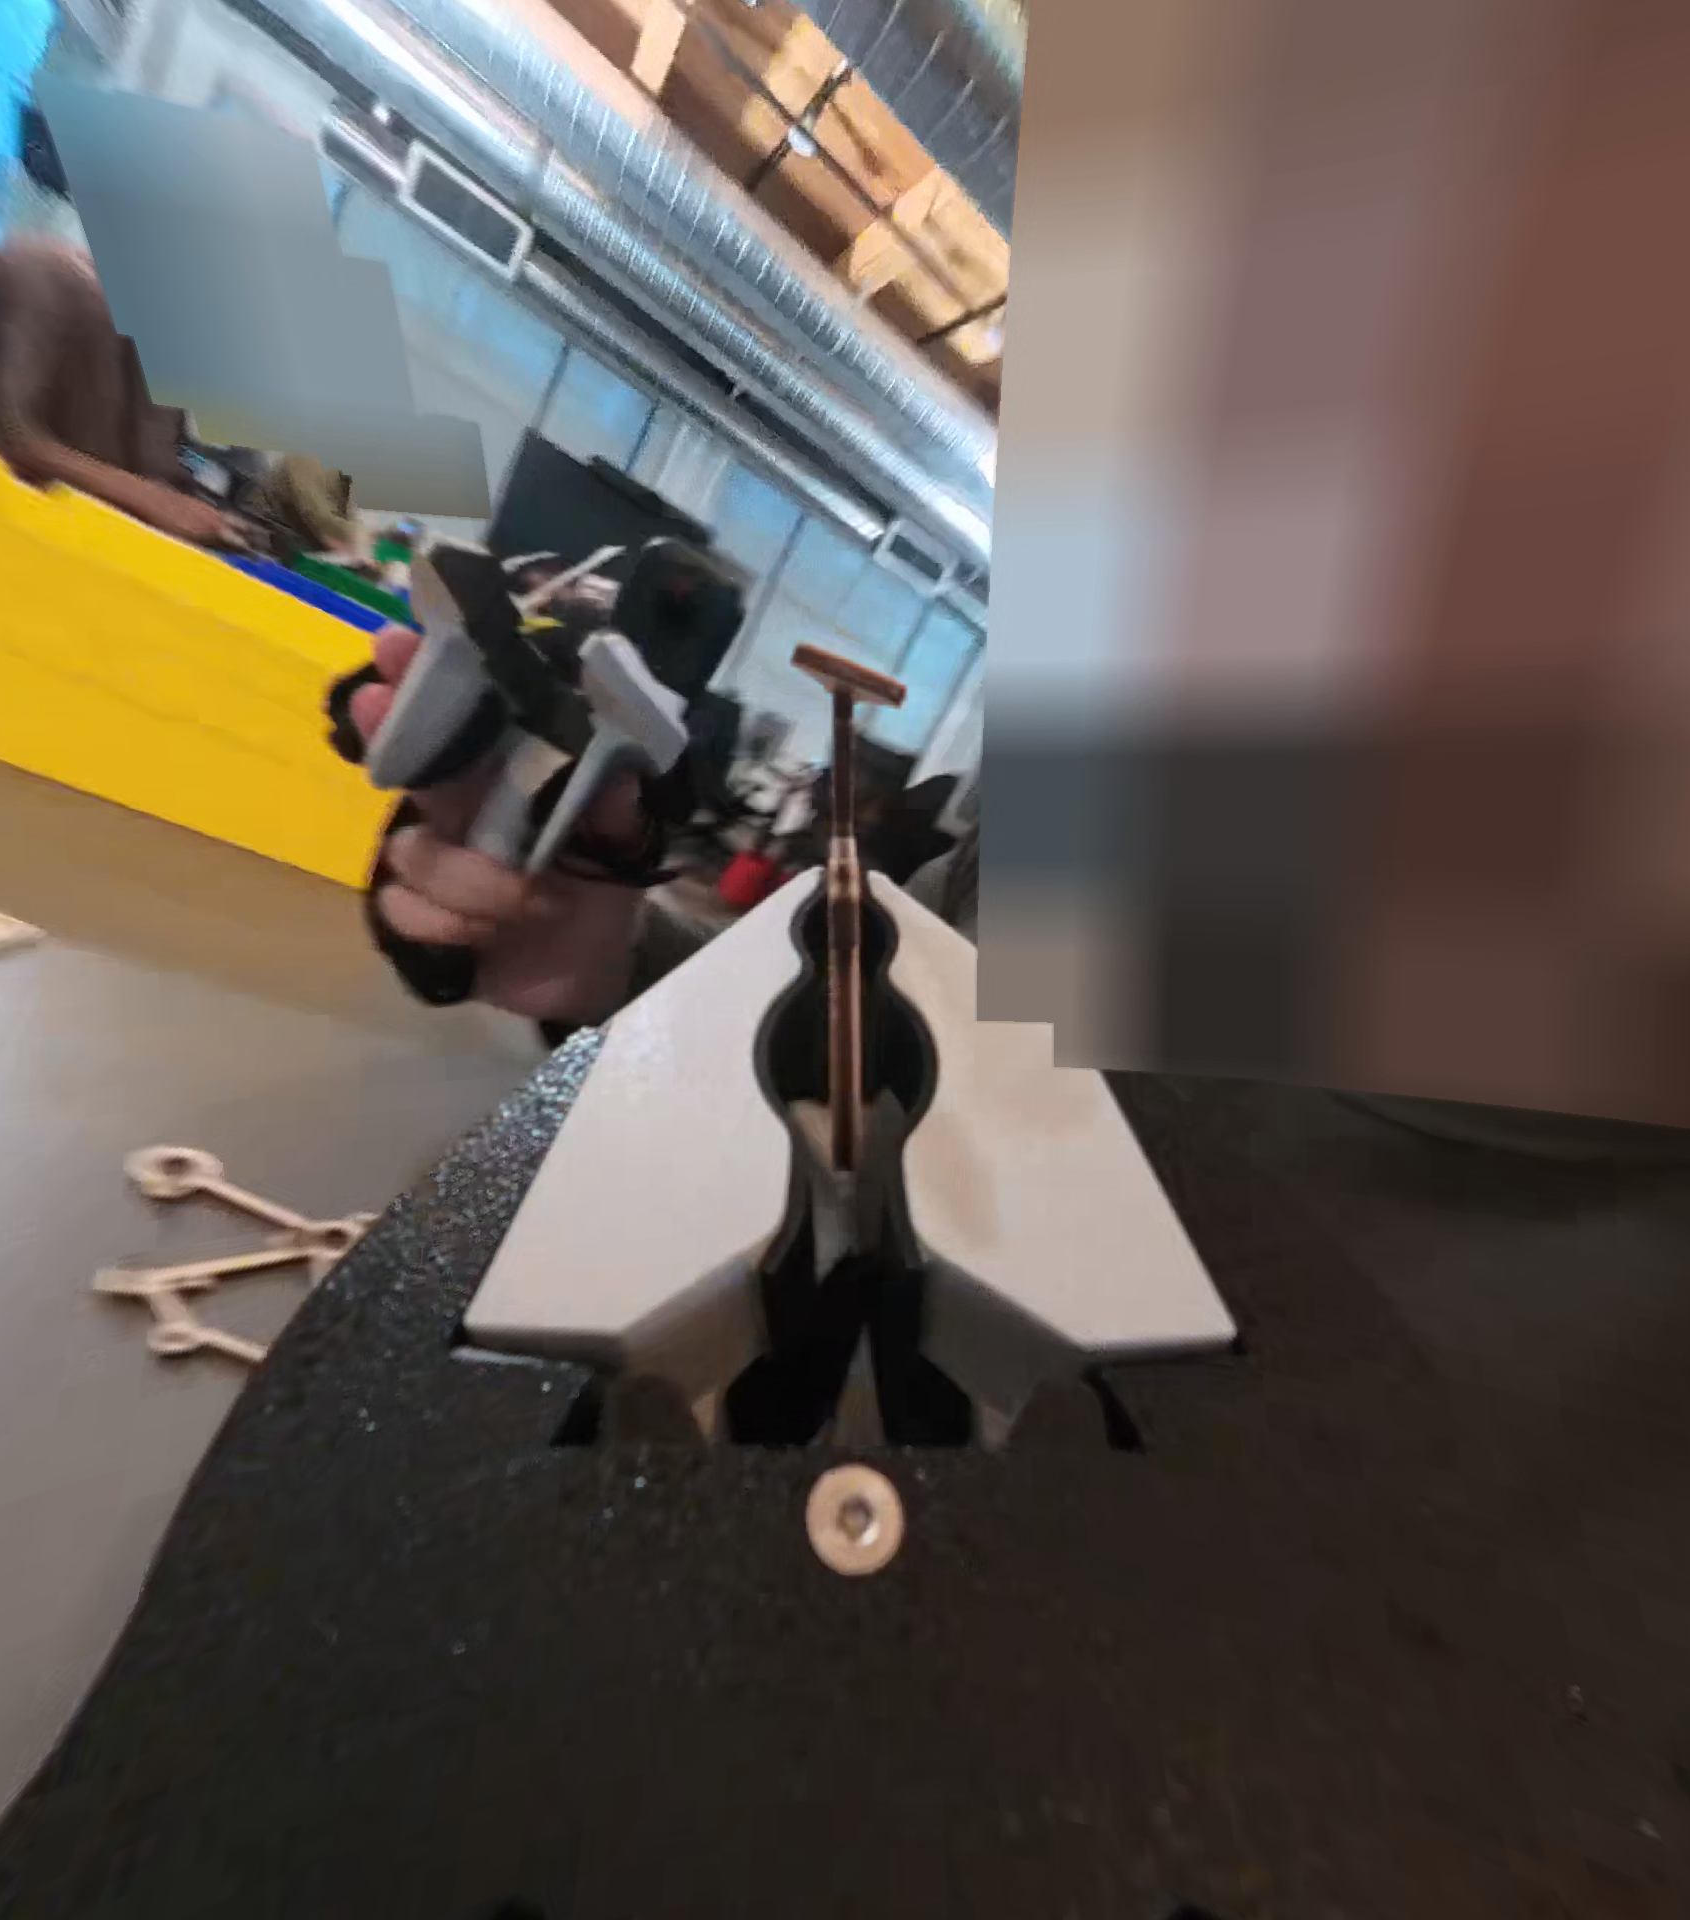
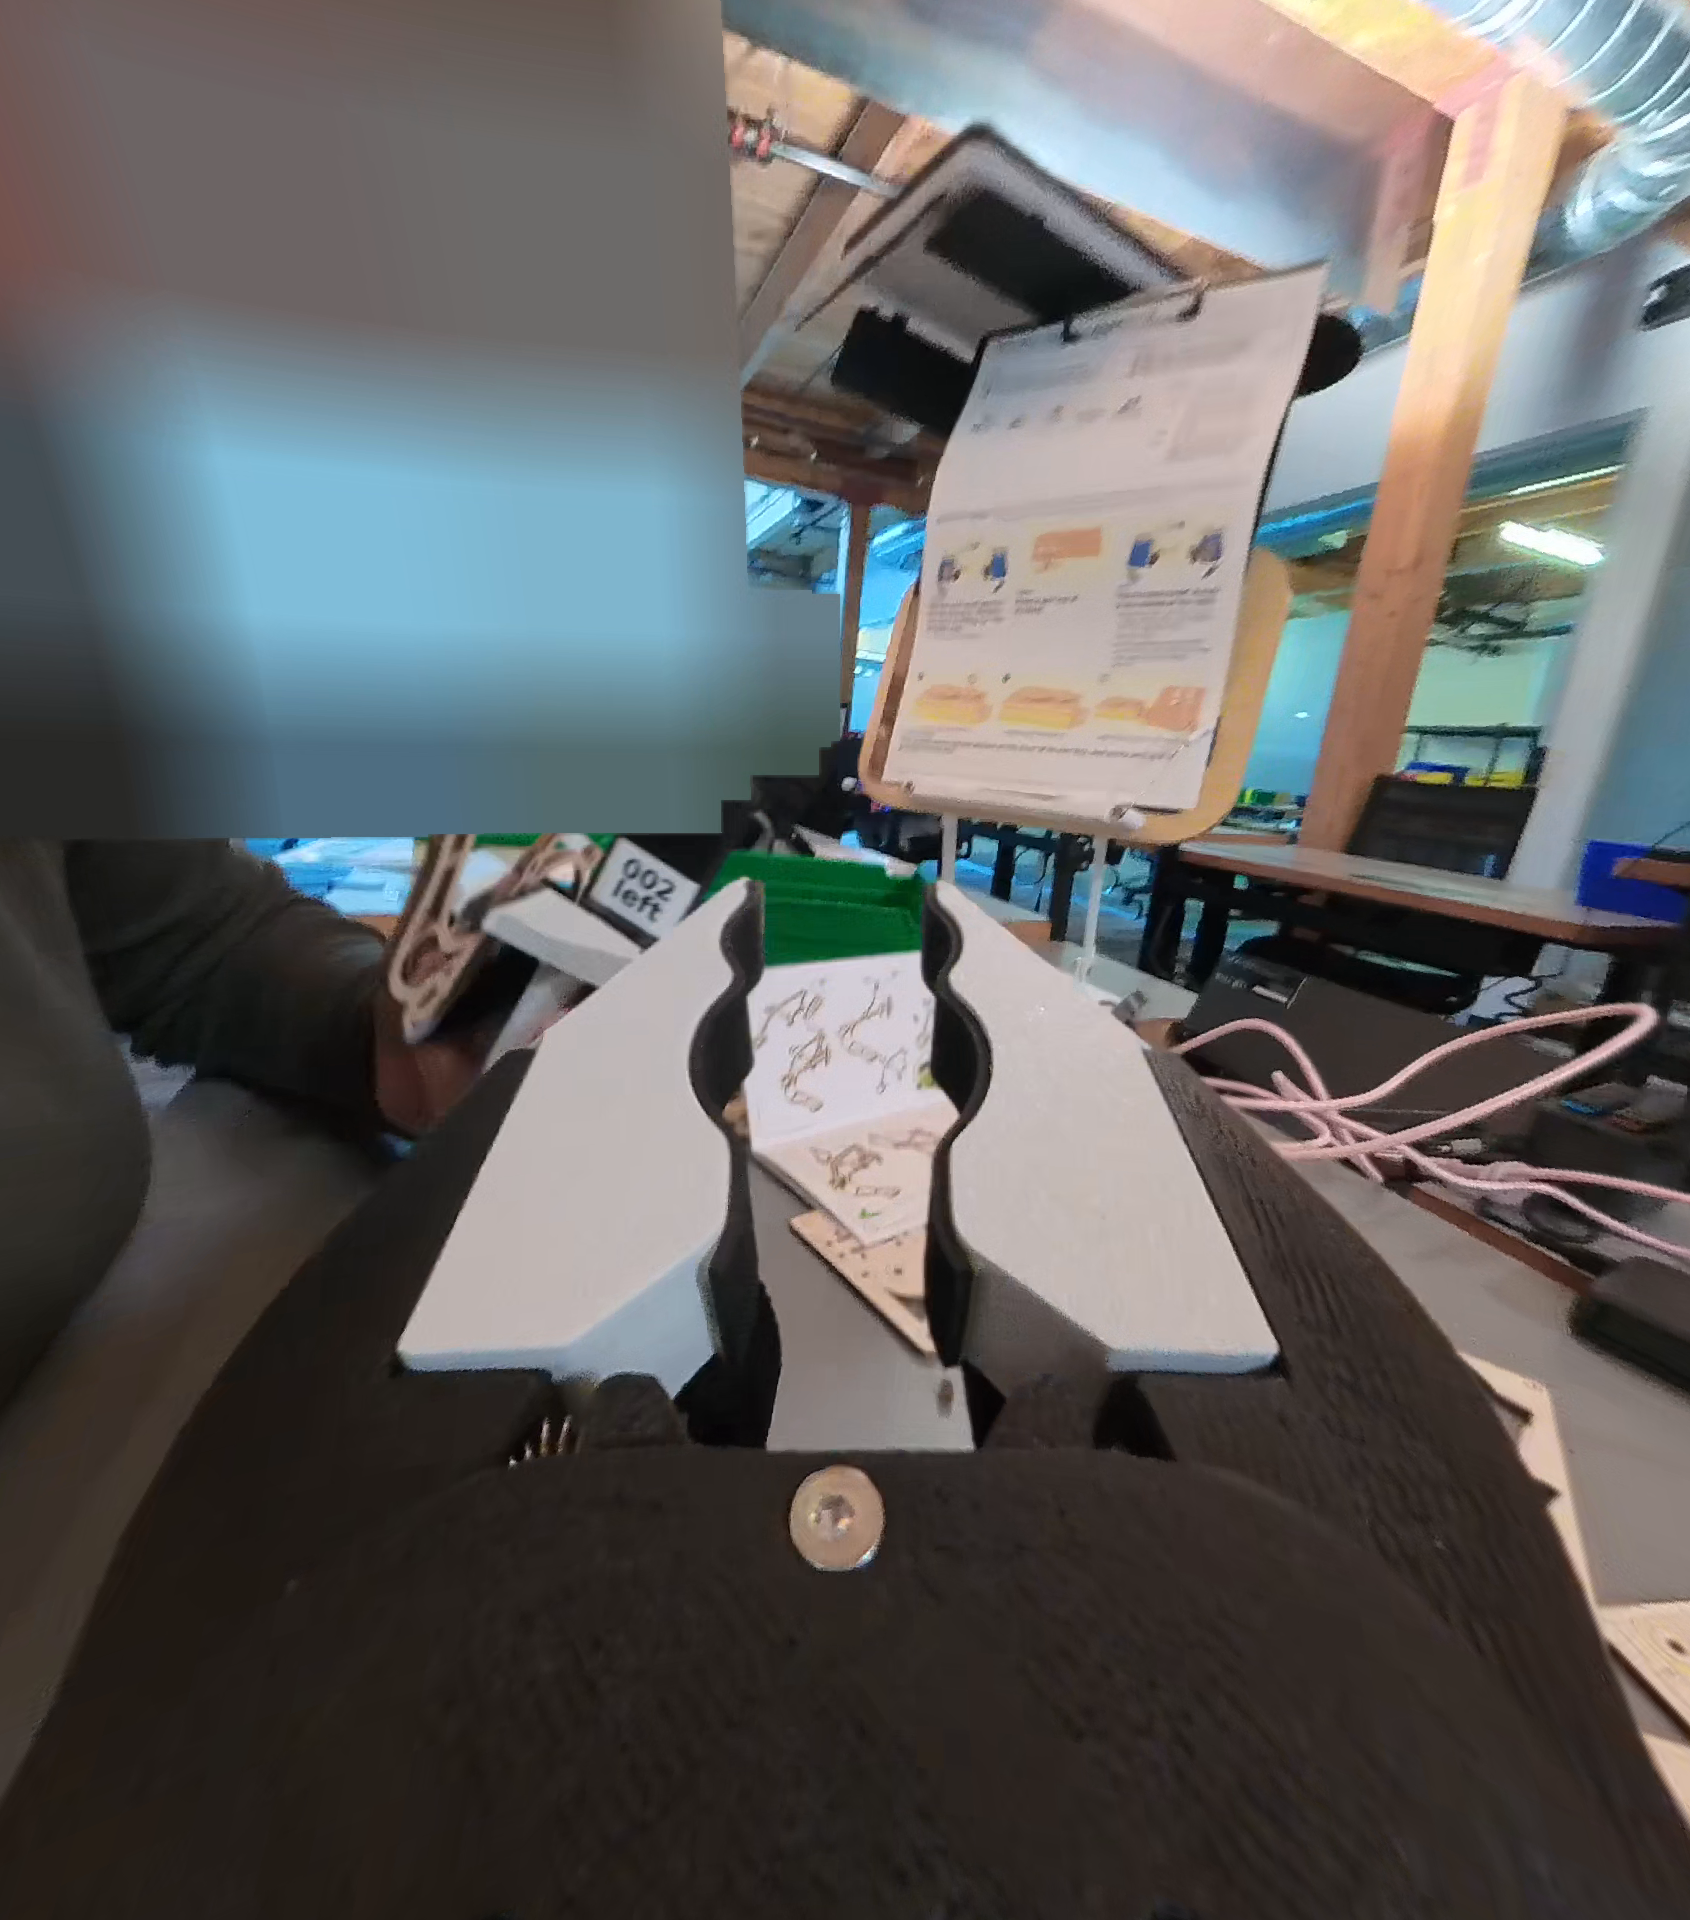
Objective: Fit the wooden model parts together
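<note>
My left gripper [image 1: 842, 883] is shut on a thin flat wooden model part [image 1: 845, 790], seen edge-on, which sticks up past the fingertips with a short crosspiece at its top. It is held up above the table. My right gripper [image 2: 836, 914] is open and empty, also raised; it shows in the left wrist view [image 1: 550, 717] to the left, held in a hand. In the right wrist view the left gripper [image 2: 550, 925] shows at left holding the cut-out wooden part [image 2: 436, 956]. Loose wooden pieces with ring ends [image 1: 217, 1247] lie on the table.
A yellow bin [image 1: 114, 665] stands at the left on the table. A clipboard with an instruction sheet [image 2: 1090, 561] stands on a holder beyond the right gripper. Printed sheets [image 2: 841, 1039], a perforated wooden sheet [image 2: 872, 1257], pink cables [image 2: 1443, 1091] and a green bin [image 2: 820, 904] lie nearby.
</note>
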Available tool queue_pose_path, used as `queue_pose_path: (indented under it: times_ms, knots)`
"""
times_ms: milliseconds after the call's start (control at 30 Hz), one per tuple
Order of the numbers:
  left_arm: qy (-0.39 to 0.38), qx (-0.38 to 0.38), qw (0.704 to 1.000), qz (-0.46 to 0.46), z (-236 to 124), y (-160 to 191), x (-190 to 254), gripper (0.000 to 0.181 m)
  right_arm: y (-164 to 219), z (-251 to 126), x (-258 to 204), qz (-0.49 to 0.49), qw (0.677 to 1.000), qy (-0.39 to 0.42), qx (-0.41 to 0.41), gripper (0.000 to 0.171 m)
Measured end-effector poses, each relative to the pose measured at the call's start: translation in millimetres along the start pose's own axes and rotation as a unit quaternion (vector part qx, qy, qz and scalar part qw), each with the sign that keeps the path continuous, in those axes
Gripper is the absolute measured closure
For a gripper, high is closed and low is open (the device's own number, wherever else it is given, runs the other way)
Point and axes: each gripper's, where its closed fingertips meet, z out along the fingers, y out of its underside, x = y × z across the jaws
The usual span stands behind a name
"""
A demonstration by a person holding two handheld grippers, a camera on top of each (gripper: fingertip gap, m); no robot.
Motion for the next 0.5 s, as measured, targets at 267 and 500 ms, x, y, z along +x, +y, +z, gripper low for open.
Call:
queue_pose_path:
  times_ms: [267,500]
  knots:
    - [-0.249,-0.137,0.941,0.186,-27,27,-68,0.181,-2,9,-38,-0.043,0.996,-0.064,-0.053,0.146]
    - [-0.264,-0.264,0.868,0.328,-27,58,-74,0.181,48,15,-74,-0.167,0.956,-0.131,-0.201,0.146]
